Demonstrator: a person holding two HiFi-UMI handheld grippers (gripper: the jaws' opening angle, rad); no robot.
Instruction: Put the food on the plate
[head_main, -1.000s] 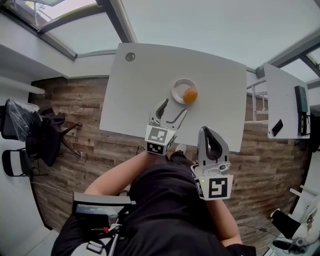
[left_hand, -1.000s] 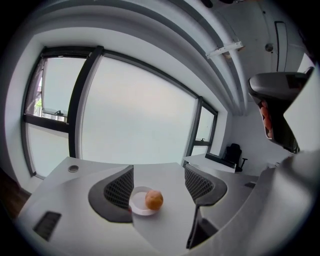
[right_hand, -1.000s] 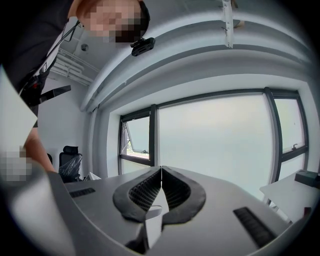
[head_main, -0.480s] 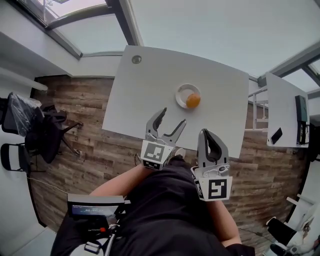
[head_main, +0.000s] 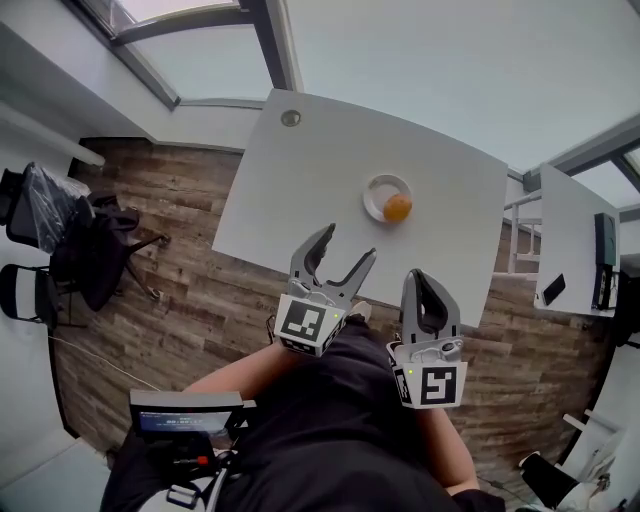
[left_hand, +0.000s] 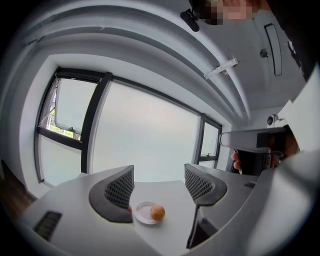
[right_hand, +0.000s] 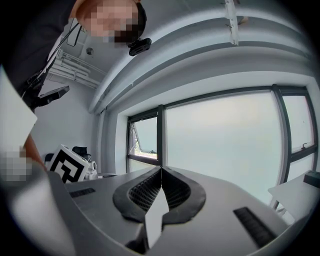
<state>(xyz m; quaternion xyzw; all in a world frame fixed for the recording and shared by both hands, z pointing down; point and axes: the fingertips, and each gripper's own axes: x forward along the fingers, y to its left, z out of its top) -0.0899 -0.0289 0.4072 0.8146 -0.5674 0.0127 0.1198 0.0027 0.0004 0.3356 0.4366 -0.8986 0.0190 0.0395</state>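
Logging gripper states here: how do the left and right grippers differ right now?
The left gripper's jaws stand apart; the right gripper's are together. The left gripper's view frames the plate and the orange food between its jaws; the right gripper's view shows neither. Both hold nothing, and neither touches the food.

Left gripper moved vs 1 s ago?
Yes. In the head view the left gripper has backed toward the person, ending farther from the plate on the table.
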